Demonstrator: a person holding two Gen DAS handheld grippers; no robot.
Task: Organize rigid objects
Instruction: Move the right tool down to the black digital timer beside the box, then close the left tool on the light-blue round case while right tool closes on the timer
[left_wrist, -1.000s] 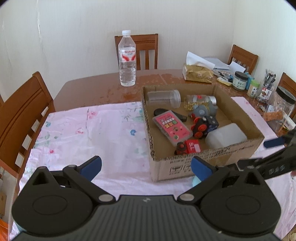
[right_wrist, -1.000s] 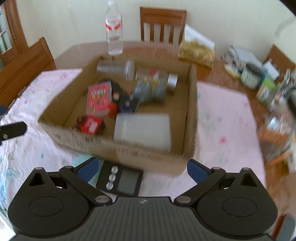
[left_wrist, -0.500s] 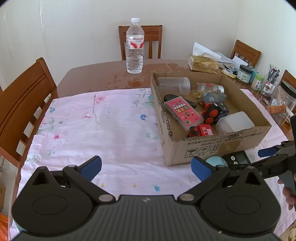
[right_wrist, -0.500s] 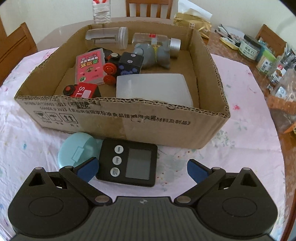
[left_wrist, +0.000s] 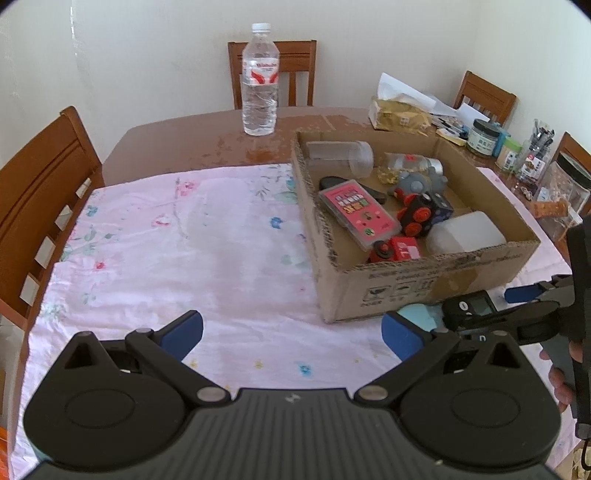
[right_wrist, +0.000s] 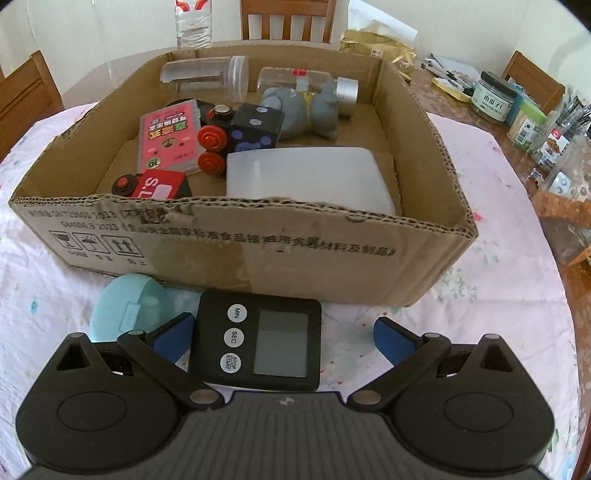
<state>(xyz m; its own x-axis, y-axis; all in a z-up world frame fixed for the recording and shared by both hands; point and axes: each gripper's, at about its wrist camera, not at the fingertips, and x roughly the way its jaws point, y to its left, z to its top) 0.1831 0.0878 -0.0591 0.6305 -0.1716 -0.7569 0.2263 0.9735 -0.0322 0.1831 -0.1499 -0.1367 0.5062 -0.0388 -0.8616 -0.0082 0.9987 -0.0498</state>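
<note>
The black digital timer (right_wrist: 258, 341) lies flat on the pink floral tablecloth (right_wrist: 491, 295), just in front of the cardboard box (right_wrist: 258, 243) and between the blue-tipped fingers of the right gripper (right_wrist: 282, 332). That gripper's jaws stand spread wide around it; the left fingertip (right_wrist: 173, 332) is right at the timer's edge, though contact cannot be told, and the right fingertip sits apart from it. The timer's face shows three round buttons marked MIN, SEC and STOP/START beside a grey screen. A pale blue round container (right_wrist: 123, 308) lies just beside the timer on its left, close against the box wall.

Inside the box rest a translucent white plastic container (right_wrist: 306, 177), a pink card case (right_wrist: 170, 136), a black and red toy with wheels (right_wrist: 240, 136), a small red block lettered S.L (right_wrist: 159, 184), a grey toy figure (right_wrist: 303, 110) and two clear jars on their sides at the back.

The left gripper (left_wrist: 291, 332) hovers over bare tablecloth to the left of the box, jaws released and holding nothing. A water bottle (left_wrist: 259, 79) stands upright on the wooden table (left_wrist: 177, 140) beyond the cloth.
</note>
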